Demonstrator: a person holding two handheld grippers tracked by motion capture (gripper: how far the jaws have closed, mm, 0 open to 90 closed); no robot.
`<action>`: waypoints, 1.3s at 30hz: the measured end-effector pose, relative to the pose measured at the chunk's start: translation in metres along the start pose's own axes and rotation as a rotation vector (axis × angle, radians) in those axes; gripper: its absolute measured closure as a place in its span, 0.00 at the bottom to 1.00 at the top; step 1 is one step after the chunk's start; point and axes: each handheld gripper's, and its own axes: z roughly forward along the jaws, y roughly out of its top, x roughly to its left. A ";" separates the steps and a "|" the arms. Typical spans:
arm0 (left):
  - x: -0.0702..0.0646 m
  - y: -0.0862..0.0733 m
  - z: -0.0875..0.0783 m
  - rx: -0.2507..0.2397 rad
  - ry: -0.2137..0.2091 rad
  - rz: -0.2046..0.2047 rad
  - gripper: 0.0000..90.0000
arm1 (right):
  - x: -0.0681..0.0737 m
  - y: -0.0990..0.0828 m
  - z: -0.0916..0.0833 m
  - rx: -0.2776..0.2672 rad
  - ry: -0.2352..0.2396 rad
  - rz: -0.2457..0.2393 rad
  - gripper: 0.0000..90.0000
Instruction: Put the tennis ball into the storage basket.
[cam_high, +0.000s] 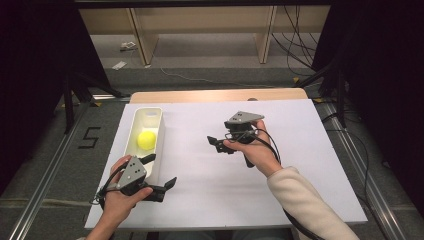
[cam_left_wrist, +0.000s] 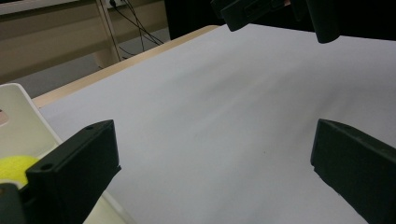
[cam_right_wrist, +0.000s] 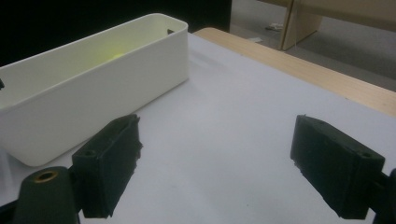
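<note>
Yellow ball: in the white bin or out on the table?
In. The high view shows the ball lying on the floor of the bin, inside its walls, with both grippers open and apart from it.

A white bin (cam_high: 159, 131) stands along the left edge of the white surface (cam_high: 300, 150), its long axis running from near the far-left corner toward the near edge; its walls are the one raised obstacle. Inside it a yellow ball (cam_high: 147, 140) takes up the middle, leaving bare floor toward the far end. The left gripper (cam_high: 161, 172), jaws apart, sits just beside the bin's near end. The right gripper (cam_high: 216, 143), jaws apart, hangs over the middle of the surface. Between them lies bare sheet. The right half, the far edge and the near edge lie unobstructed.
</note>
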 end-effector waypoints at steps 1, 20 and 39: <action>0.000 0.000 0.000 0.000 0.001 -0.002 0.01 | 0.000 0.000 0.000 0.000 0.000 0.000 0.18; 0.000 0.000 0.000 0.001 0.002 -0.002 0.01 | -0.014 -0.016 -0.026 -0.002 -0.039 0.018 0.19; 0.000 0.000 0.000 0.000 0.002 -0.005 0.01 | -0.028 -0.038 -0.056 0.009 -0.081 0.047 0.19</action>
